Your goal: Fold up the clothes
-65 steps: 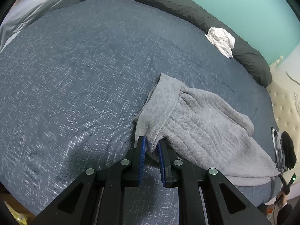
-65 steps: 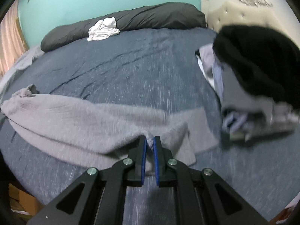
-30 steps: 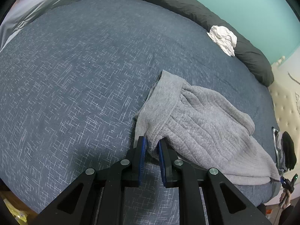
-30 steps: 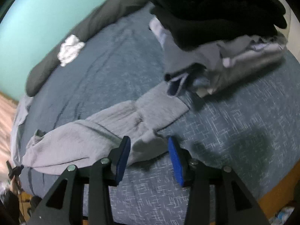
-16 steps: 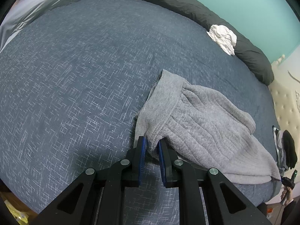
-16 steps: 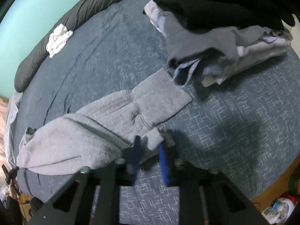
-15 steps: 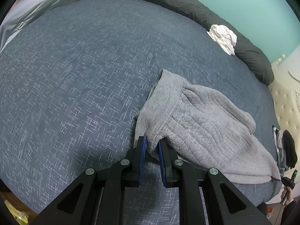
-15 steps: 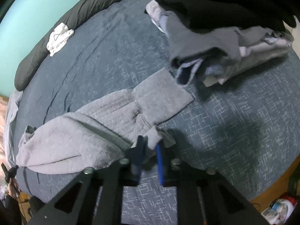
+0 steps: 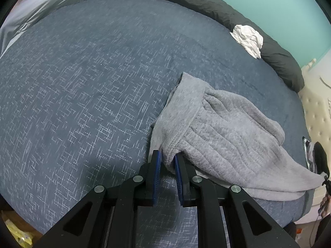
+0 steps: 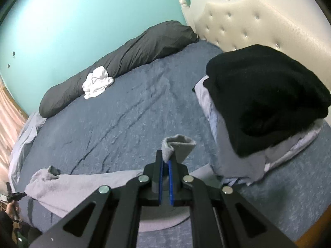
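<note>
bed (image 9: pixel 82 82) | garment (image 9: pixel 227 136) stretched long along near edge, 1 end per gripper | left gripper (image 9: pixel 167 161) clamped on low end | right gripper (image 10: pixel 165 161) just closed, pinching lifted end beside stack (image 10: pixel 258 107)

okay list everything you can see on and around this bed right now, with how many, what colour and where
sweater: one, grey, near bed edge, gripped at both ends
bedspread: one, dark blue, covering bed
long pillow: one, charcoal, along teal wall
crumpled cloth: one, white, on the pillow
clothes pile: one, black on top, by headboard
headboard: one, cream, tufted
left gripper: shut on the sweater's hem
right gripper: shut on the sweater's cuff, raised
</note>
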The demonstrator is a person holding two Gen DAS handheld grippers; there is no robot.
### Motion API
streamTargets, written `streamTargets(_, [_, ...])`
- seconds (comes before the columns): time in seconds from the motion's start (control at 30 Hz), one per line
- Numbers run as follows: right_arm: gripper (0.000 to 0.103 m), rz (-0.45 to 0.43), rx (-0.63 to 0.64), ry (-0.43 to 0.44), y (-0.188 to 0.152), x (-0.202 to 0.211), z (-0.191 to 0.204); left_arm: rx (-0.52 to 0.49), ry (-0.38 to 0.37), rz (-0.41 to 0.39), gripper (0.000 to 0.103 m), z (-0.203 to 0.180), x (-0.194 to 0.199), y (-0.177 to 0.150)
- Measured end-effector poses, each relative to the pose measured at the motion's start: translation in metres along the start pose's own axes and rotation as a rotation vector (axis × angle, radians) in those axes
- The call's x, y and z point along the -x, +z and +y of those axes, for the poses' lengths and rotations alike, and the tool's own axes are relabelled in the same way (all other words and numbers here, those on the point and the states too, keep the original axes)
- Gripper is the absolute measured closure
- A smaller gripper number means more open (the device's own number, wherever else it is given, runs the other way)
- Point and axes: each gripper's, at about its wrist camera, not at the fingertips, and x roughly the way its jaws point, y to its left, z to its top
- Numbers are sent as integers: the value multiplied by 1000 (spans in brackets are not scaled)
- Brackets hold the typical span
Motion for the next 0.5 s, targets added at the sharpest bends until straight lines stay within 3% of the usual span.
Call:
streamTargets(0.3, [99, 148, -10, -68, -71, -49, -40, -8, 37, 24, 87, 0, -5, -2])
streamTargets(0.5, [99, 223, 66, -150, -92, -57, -50, -13, 58, 33, 87, -3, -8, 0])
